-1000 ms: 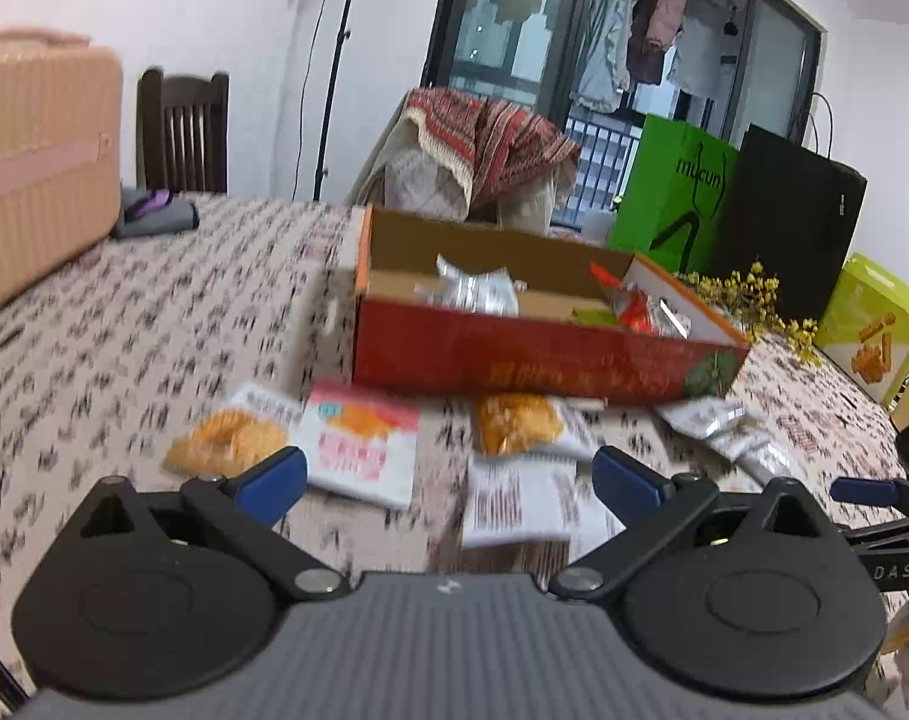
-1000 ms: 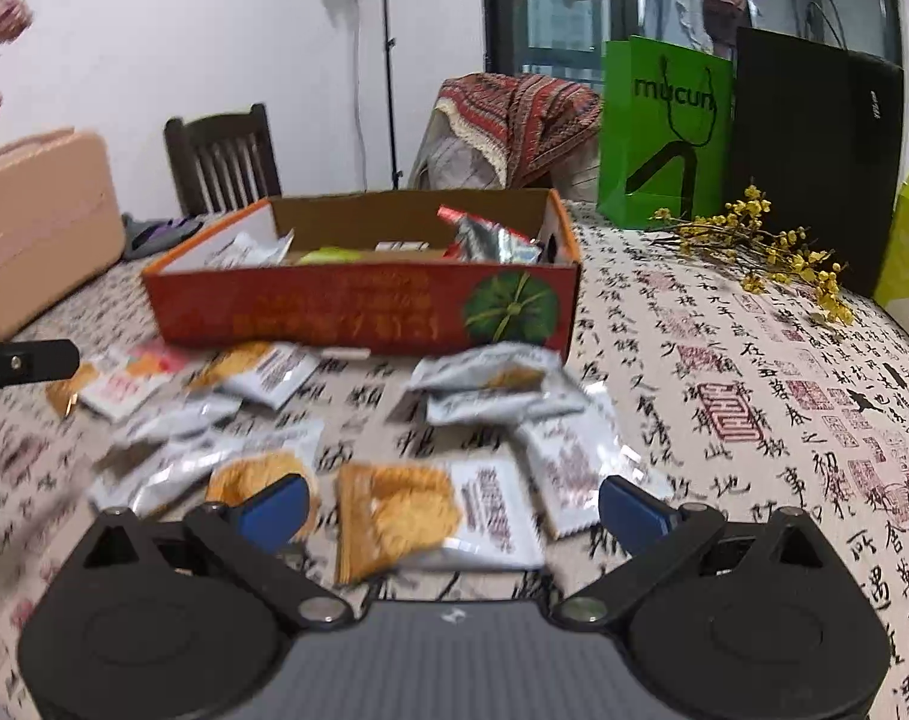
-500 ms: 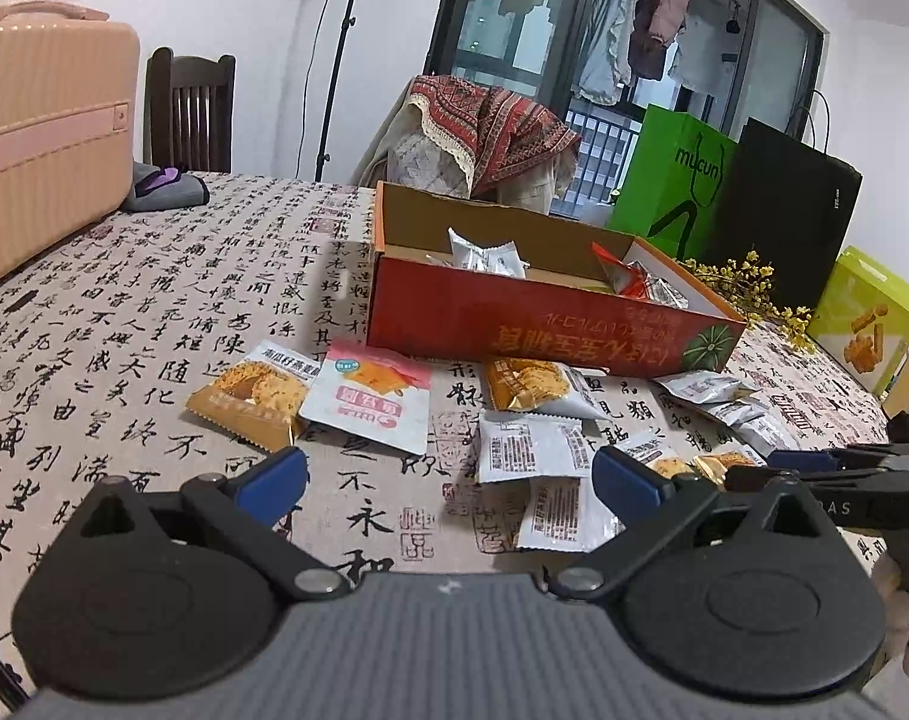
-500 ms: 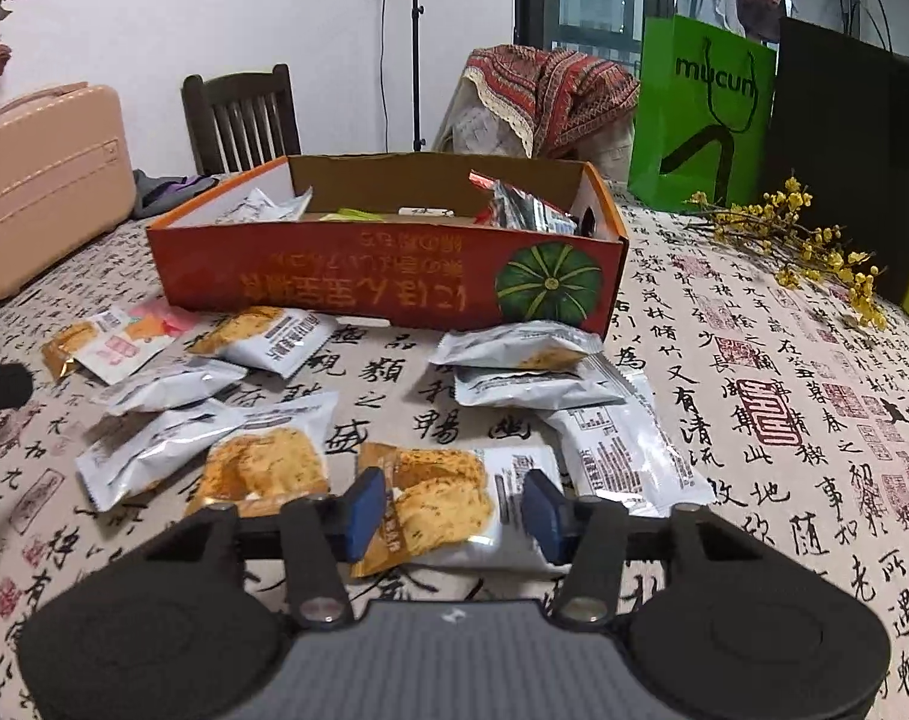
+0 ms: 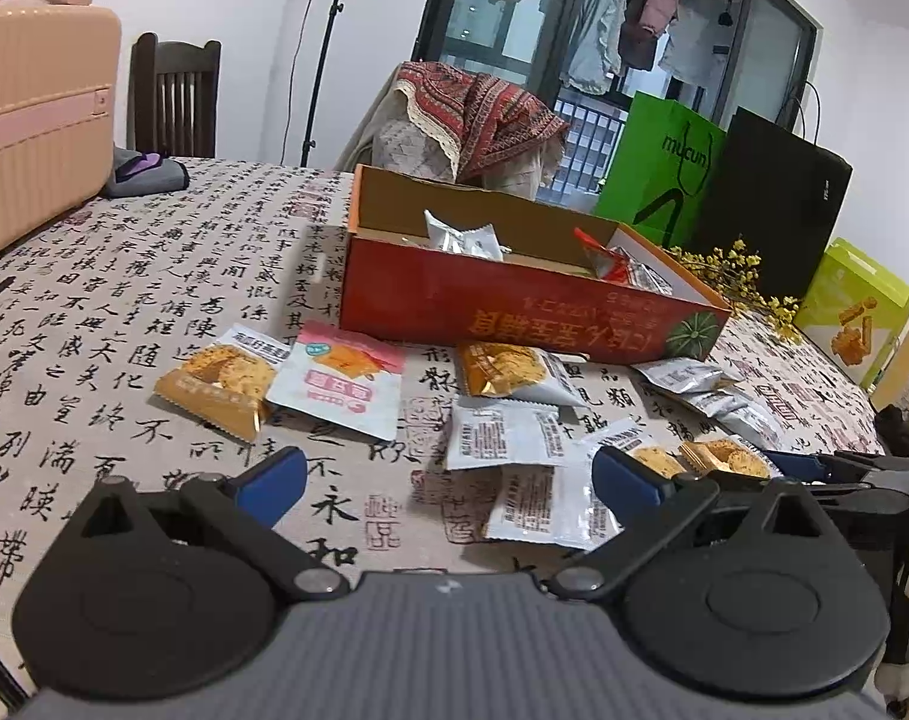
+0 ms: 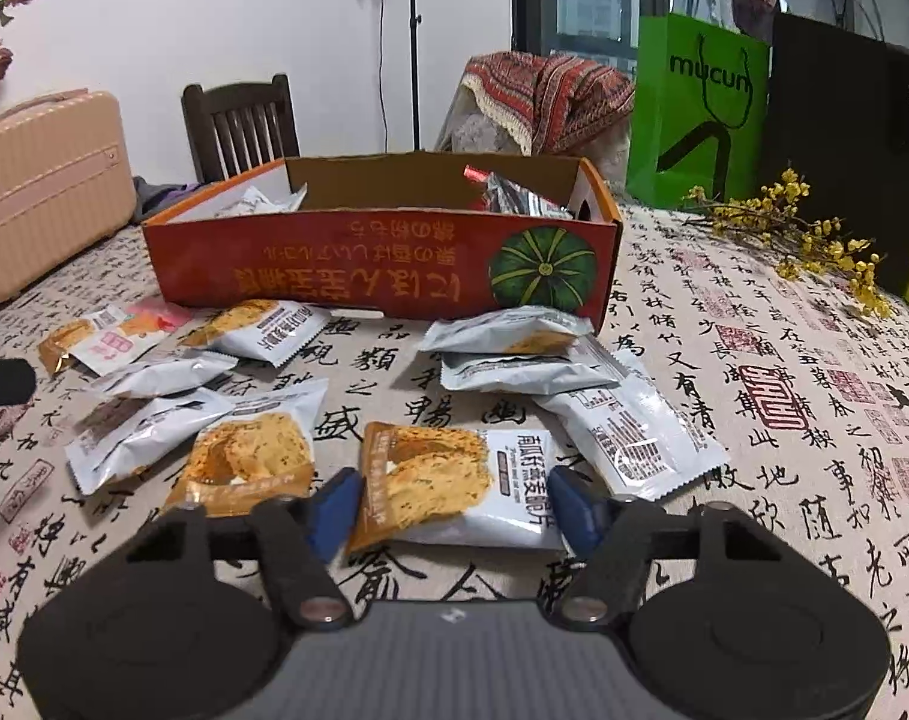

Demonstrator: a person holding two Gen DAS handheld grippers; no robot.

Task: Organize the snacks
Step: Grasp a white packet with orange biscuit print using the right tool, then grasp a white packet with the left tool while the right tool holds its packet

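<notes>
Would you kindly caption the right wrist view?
Right gripper closing around a biscuit packet before the pumpkin-printed box.

I am in a home, in a room where people eat and live. My worktop (image 6: 754, 360) has a cloth with big black writing all over it. A dark wooden chair (image 6: 238, 120) stands at its far side. Another chair has a red patterned blanket (image 6: 544, 96) thrown over it. Clothes (image 5: 640, 30) hang to dry behind the glass door, out on a balcony. A pink case (image 6: 40, 186) sits on the worktop. A green shopping bag (image 6: 700, 108) and a black bag (image 6: 844, 150) stand at the back, with a twig of yellow flowers (image 6: 814, 240) lying near them. A thin stand (image 6: 412, 42) goes up by the white wall.
</notes>
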